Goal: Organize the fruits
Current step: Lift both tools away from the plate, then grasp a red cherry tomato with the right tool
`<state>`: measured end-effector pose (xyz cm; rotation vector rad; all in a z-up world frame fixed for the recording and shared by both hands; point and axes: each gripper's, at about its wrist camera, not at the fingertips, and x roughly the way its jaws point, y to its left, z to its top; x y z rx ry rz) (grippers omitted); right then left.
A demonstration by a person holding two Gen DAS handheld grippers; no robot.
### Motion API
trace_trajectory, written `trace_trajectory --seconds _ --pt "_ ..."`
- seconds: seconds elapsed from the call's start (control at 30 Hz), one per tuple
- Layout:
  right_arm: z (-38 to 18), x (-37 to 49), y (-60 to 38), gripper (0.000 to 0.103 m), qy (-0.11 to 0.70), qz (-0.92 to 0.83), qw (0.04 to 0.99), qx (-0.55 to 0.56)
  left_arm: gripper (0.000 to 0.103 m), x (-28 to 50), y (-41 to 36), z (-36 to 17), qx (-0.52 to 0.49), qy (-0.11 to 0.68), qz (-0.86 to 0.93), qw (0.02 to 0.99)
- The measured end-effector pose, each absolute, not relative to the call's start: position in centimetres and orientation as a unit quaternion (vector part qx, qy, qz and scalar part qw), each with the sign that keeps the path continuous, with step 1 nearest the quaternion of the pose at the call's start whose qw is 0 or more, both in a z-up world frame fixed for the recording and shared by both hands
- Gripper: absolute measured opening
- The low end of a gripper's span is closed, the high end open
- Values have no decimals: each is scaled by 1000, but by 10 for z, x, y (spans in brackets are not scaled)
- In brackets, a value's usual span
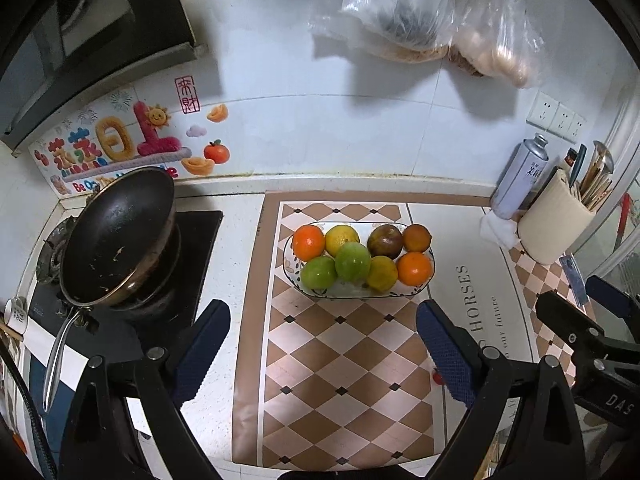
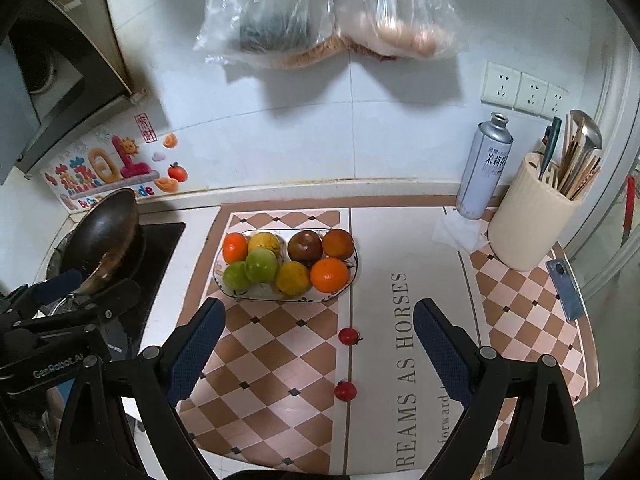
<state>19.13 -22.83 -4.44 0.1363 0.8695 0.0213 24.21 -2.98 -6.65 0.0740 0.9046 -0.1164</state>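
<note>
A white patterned dish [image 1: 424, 289] [image 2: 352, 270] on the checkered mat holds several fruits: oranges [image 1: 308, 242] [image 2: 329, 275], green fruits [image 1: 353, 261] [image 2: 261, 265], yellow ones [image 1: 383, 273] [image 2: 293, 277] and a dark one [image 1: 384, 241] [image 2: 305, 245]. Two cherry tomatoes [image 2: 349, 336] [image 2: 345, 390] lie on the mat in front of the dish; one [image 1: 438, 377] shows beside my left gripper's right finger. My left gripper [image 1: 322, 354] is open and empty, short of the dish. My right gripper [image 2: 318, 354] is open and empty, with the tomatoes between its fingers' lines.
A black wok [image 1: 116, 242] [image 2: 106, 236] sits on the stove at left. A spray can [image 1: 520, 176] [image 2: 482, 168], a cream utensil holder [image 1: 556, 224] [image 2: 532, 216] and a blue phone [image 2: 565, 289] stand at right. Plastic bags [image 1: 420, 12] [image 2: 320, 8] hang on the wall.
</note>
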Motion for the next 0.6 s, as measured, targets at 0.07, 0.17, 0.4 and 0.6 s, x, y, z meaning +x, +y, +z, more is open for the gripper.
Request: trace_trajectory --seconds 0.07,0.17,0.4,0.6 --pt "-42 187 -227 97 419 12 905 68 95 236 -28 -62 36 429 -53 901" --pt "-42 183 -227 97 420 15 904 77 95 229 -29 -57 38 422 -52 904" --pt "-72 195 -241 97 459 27 879 124 95 227 -30 -63 43 430 -51 900" --pt "-170 219 -264 97 545 12 825 150 102 246 -42 -99 84 465 -31 881"
